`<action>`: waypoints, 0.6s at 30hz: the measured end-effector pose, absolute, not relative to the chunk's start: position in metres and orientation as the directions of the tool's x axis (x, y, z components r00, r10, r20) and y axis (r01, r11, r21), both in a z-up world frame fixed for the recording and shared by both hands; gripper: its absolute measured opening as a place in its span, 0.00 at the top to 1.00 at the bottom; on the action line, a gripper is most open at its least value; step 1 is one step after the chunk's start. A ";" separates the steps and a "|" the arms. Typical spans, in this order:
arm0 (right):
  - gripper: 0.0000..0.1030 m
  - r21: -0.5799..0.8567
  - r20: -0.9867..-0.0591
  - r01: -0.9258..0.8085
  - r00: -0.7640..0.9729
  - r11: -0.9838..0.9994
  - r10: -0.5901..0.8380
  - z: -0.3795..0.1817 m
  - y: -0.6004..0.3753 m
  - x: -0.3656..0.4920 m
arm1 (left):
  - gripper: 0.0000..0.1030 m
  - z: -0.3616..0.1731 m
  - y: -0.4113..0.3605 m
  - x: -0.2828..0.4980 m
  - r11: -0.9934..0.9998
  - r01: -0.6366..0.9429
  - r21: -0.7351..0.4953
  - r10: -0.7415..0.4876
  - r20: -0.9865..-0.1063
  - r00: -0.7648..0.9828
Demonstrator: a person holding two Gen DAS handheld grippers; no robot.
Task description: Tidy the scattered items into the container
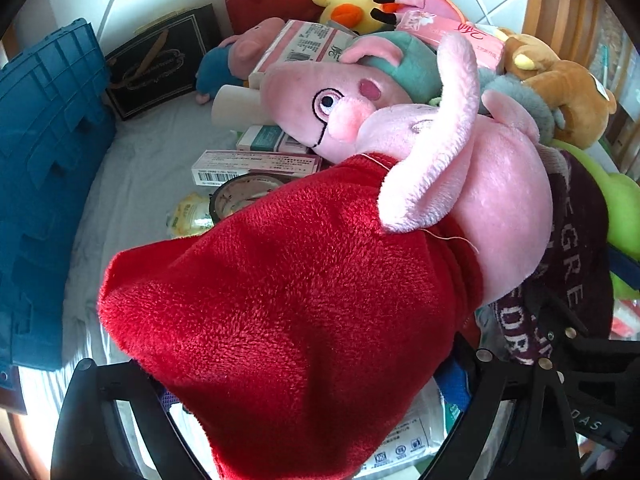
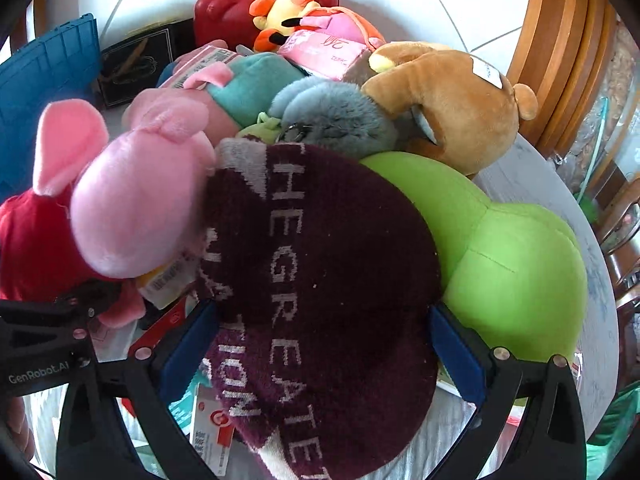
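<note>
While the pig plush in the red dress (image 1: 312, 300) lies on top of the heap, between the spread fingers of the left gripper (image 1: 296, 376), no pad visibly presses on it. Just beside it, the maroon knit cap (image 2: 320, 280) with white lettering sits between the wide-open blue pads of the right gripper (image 2: 324, 344), against the green plush (image 2: 516, 264). Behind lie a brown bear (image 2: 456, 108) and a red case (image 2: 224, 12); the blue crate (image 1: 44, 168) stands at left.

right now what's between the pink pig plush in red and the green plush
In the right wrist view, the maroon lettered cloth lies between the pink pig and the green plush.
</note>
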State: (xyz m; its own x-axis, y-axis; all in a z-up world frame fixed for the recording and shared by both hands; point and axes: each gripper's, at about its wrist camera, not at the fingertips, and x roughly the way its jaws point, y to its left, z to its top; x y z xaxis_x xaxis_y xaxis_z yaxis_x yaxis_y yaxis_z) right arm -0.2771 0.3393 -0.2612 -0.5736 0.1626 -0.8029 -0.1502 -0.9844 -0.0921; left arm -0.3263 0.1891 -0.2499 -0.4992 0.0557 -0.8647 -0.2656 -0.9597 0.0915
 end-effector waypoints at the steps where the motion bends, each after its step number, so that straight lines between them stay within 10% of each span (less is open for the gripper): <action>1: 0.00 -0.104 -0.799 -0.154 -0.575 -0.982 0.175 -0.262 0.339 -0.276 | 0.13 -0.248 0.188 -0.324 -0.960 -0.266 0.091 0.058 -0.862 -0.504; 4: 0.06 -0.160 -0.792 -0.158 -0.568 -0.974 0.223 -0.262 0.334 -0.274 | 0.22 -0.244 0.184 -0.316 -0.959 -0.266 0.092 0.063 -0.852 -0.520; 10: 0.77 -0.071 -0.777 -0.163 -0.609 -0.984 0.157 -0.240 0.338 -0.257 | 0.26 -0.214 0.169 -0.298 -0.965 -0.249 0.085 0.076 -0.814 -0.576; 18: 0.83 0.042 -0.718 -0.112 -0.694 -0.993 0.048 -0.190 0.320 -0.226 | 0.25 -0.169 0.146 -0.282 -0.966 -0.247 0.076 0.107 -0.753 -0.650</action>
State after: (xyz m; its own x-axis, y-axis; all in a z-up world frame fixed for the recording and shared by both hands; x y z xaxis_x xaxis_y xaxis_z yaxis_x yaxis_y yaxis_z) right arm -0.2258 0.3195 -0.1897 -0.6941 0.0482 -0.7182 -0.1125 -0.9928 0.0421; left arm -0.2817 0.1456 -0.1689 -0.6496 0.1069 -0.7527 -0.2468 -0.9661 0.0758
